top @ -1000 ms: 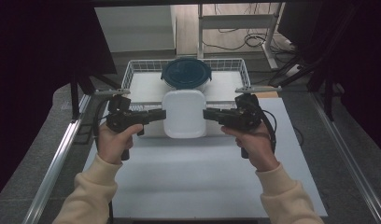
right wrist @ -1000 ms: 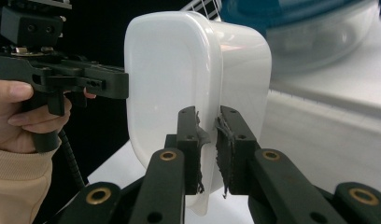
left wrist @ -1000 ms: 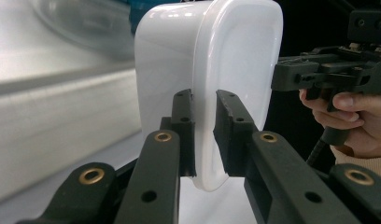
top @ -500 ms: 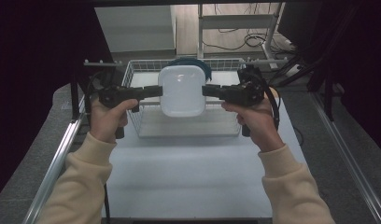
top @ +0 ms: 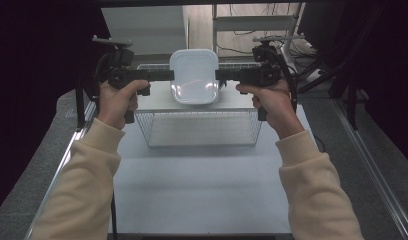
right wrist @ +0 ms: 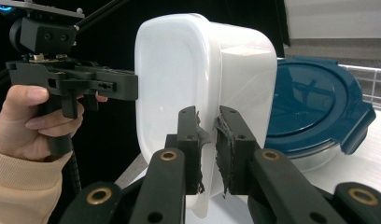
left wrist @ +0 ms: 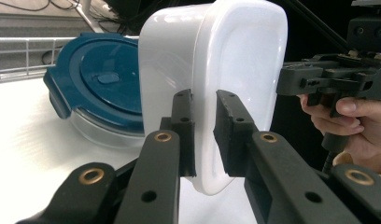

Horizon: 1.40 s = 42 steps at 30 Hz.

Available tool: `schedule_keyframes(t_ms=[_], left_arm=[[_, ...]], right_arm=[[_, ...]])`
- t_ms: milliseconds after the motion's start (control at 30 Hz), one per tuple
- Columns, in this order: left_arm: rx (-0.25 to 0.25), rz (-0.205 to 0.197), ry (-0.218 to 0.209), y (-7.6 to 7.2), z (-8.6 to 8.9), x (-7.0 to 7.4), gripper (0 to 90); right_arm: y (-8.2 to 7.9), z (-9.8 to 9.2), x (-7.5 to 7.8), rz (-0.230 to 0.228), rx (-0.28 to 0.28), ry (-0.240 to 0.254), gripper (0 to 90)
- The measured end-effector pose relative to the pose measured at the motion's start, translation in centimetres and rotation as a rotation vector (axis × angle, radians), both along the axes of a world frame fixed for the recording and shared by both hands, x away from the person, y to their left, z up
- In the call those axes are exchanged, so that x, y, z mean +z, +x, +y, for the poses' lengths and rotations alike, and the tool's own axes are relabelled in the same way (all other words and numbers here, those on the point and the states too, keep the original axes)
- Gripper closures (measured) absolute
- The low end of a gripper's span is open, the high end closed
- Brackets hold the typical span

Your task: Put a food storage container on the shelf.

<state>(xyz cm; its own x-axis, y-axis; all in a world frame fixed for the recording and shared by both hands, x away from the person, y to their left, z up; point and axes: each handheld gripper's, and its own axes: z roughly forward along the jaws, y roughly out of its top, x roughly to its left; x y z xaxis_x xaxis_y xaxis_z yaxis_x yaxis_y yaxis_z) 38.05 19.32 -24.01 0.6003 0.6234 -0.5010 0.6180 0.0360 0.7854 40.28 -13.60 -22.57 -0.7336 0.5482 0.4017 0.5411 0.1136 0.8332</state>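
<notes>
A white plastic container (top: 194, 77) hangs in the air, tilted, above a wire basket (top: 142, 125). My left gripper (top: 169, 75) is shut on its left rim and my right gripper (top: 219, 76) on its right rim. In the left gripper view the jaws (left wrist: 205, 130) pinch the container's (left wrist: 235, 60) edge. The right gripper view shows the same grip (right wrist: 208, 149) on the container's (right wrist: 179, 79) other edge. A round glass dish with a blue lid (left wrist: 100, 88) (right wrist: 314, 112) sits behind and below the container.
The basket's wire rim (left wrist: 20, 51) (right wrist: 375, 79) runs behind the blue-lidded dish. A white table top (top: 202, 190) spreads in front of the basket. Metal rails (top: 377, 170) flank the table. Cables and a shelf frame (top: 252, 20) stand at the back.
Both hands have raised the white container together and carried it farther from the person. It now covers the blue-lidded dish in the high view.
</notes>
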Motion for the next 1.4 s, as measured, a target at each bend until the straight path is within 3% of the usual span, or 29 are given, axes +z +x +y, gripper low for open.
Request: schedule_keyframes(t_ms=[433, 633, 933, 1167, 1400], left_arm=[[0.014, 0.029, 0.003, 2.9, -0.1, 0.9, 78.9], [0.005, 0.085, -0.016, 4.7, 0.1, 0.5, 78.7], [0.009, 0.165, -0.073, 7.8, 0.2, 0.3, 78.0], [0.025, 0.244, -0.162, 10.6, 0.6, -1.0, 75.4], [0.031, 0.278, -0.184, 11.5, 0.7, -1.9, 72.4]], right_arm=[[3.1, 0.1, 0.7, 0.050, -0.011, 0.003, 79.5], [4.3, 0.3, 0.8, 0.086, -0.021, -0.005, 79.4], [7.5, 0.2, 0.4, 0.203, -0.050, 0.012, 75.8], [10.7, -0.2, -0.9, 0.322, -0.063, 0.089, 70.8], [12.1, -0.4, -2.1, 0.400, -0.072, 0.150, 67.7]])
